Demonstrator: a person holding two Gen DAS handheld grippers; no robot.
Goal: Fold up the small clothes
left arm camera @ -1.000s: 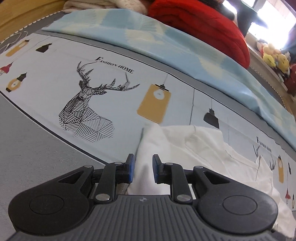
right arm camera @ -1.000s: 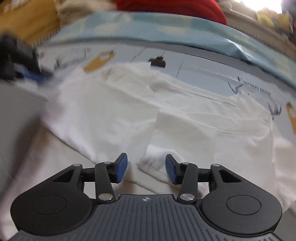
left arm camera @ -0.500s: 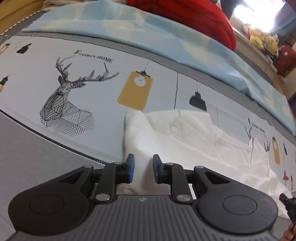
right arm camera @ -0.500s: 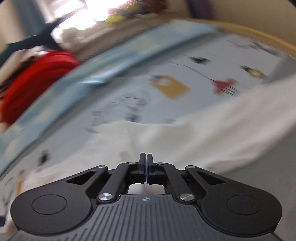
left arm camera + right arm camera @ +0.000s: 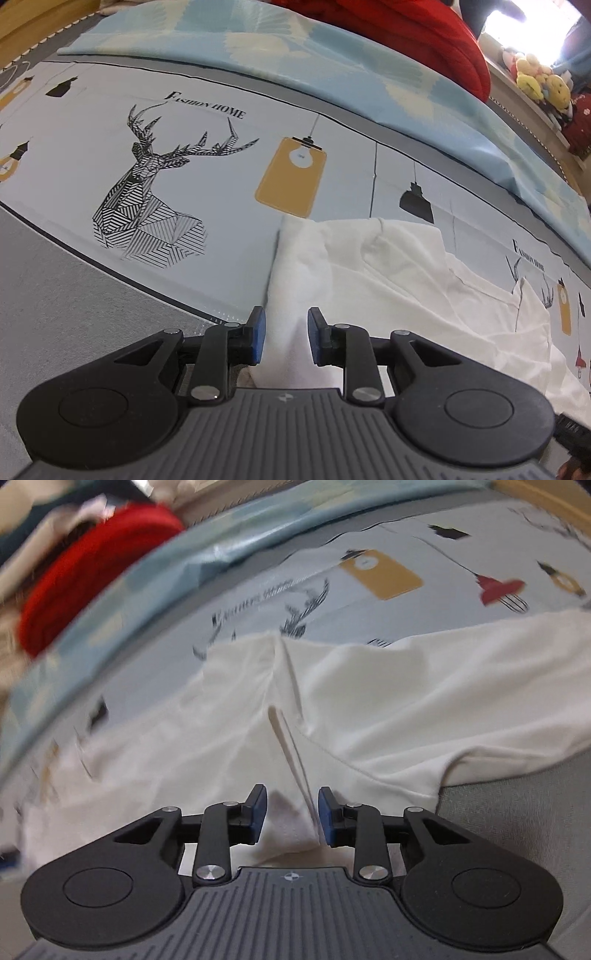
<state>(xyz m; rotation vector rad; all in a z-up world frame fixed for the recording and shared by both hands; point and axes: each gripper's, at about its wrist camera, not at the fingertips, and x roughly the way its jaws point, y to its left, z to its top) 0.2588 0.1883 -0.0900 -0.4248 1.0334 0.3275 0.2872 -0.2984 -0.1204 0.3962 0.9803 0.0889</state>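
Since a second ago the right gripper point(image 5: 291, 814) has swung along the white garment point(image 5: 406, 701) and rolled hard, so the bedsheet point(image 5: 332, 602) now tilts across its view and the red blanket point(image 5: 88, 572) sits at upper left; the left gripper point(image 5: 282, 334) has barely shifted, with the deer print point(image 5: 151, 195) still ahead and to its left.

Both grippers point steeply down at the bed. The right one's jaws, shut half a second ago, are opening, and a raised fold of the white cloth stands between the blue pads, close against the right pad; I cannot tell whether the pads press it. The left one's jaws are opening slightly, with a ridge of the garment's point(image 5: 388, 273) edge rising between its pads; the cloth seems to sit just clear of both.

The garment lies spread on the sheet, running from the left gripper's side toward the right. It is a soft, thin, matte white knit with stitched hems and shallow wrinkles. The sheet is smooth pale blue-grey, printed with lamps and lettering. A light blue patterned cover point(image 5: 332, 55) lies beyond.
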